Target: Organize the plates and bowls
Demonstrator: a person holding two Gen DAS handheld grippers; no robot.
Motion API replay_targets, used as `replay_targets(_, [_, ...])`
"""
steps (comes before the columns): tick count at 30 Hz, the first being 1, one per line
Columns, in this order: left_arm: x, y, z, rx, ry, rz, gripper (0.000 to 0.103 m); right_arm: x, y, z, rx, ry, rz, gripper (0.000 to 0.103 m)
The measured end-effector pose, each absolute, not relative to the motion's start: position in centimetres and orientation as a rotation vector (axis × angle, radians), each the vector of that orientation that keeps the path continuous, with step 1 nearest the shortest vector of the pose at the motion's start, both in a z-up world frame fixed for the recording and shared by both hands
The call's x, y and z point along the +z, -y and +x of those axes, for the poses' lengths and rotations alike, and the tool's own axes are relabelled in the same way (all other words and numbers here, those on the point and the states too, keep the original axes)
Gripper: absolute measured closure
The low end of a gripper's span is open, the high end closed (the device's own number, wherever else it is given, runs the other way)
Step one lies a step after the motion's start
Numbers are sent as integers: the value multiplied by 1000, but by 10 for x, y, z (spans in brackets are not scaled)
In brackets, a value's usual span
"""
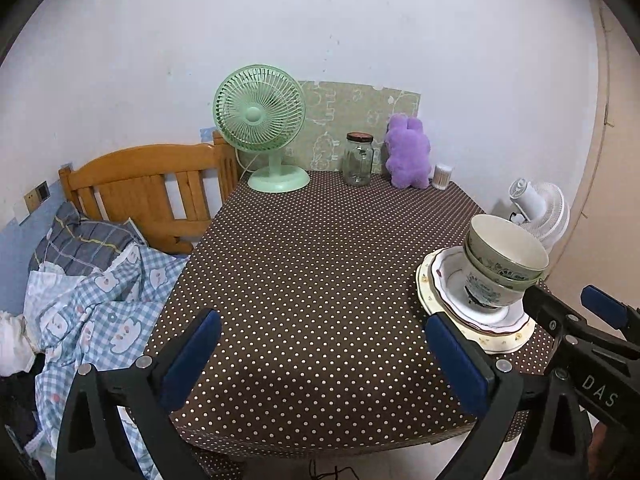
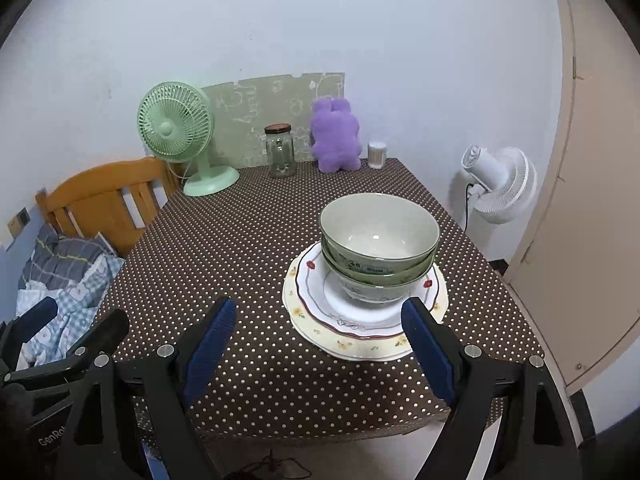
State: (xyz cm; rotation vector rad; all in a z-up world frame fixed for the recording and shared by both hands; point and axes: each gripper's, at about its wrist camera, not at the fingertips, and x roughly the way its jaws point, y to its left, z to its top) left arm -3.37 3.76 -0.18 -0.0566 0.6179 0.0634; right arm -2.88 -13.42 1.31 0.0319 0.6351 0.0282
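Stacked green-rimmed bowls [image 2: 378, 248] stand nested on stacked plates [image 2: 360, 336], a red-trimmed white one over a cream flowered one, on the dotted brown tablecloth [image 2: 224, 248] near the table's front right. The same stack shows at the right in the left wrist view: bowls [image 1: 502, 264] on plates [image 1: 492, 332]. My right gripper [image 2: 318, 340] is open and empty, just in front of the stack, its right finger beside the plates' rim. My left gripper [image 1: 324, 354] is open and empty, to the left of the stack above the cloth. The right gripper [image 1: 572, 304] also appears there.
At the table's back stand a green fan [image 2: 176, 136], a glass jar [image 2: 280, 152], a purple plush [image 2: 336, 136] and a cotton-swab tub [image 2: 377, 154]. A white fan [image 2: 500, 184] stands to the right. A wooden bed frame [image 1: 152, 188] with bedding lies to the left.
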Motion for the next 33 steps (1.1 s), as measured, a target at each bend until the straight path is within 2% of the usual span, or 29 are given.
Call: replay_targets(33, [0, -36, -39, 76, -612, -69, 0, 15, 136, -31, 37, -625, 34, 16])
